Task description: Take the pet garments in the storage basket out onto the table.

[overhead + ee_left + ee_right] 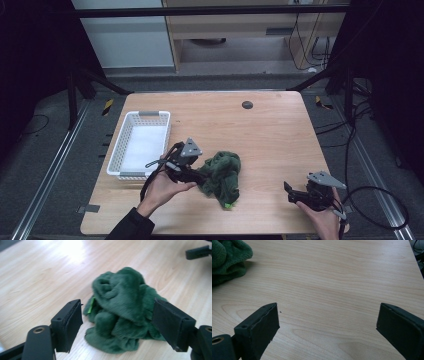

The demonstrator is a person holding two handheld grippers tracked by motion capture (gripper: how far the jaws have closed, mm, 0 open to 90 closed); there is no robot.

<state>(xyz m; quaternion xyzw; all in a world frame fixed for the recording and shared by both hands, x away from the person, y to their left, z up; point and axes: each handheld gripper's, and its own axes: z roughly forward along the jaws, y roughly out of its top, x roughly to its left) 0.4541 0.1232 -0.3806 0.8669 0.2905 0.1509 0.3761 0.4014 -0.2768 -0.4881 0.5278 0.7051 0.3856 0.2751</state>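
With the left hand-held gripper [117,326] wide around the crumpled green cloth [122,310], closing may pinch one fold, dragging it toward the basket [140,145] at 9 o'clock.

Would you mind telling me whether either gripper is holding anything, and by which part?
Nothing is held. The left gripper stands open around the crumpled green fleece cloth; the right gripper is open over bare table.

Lab: metal floor rails [45,175], black frame [200,11], cables [370,200].
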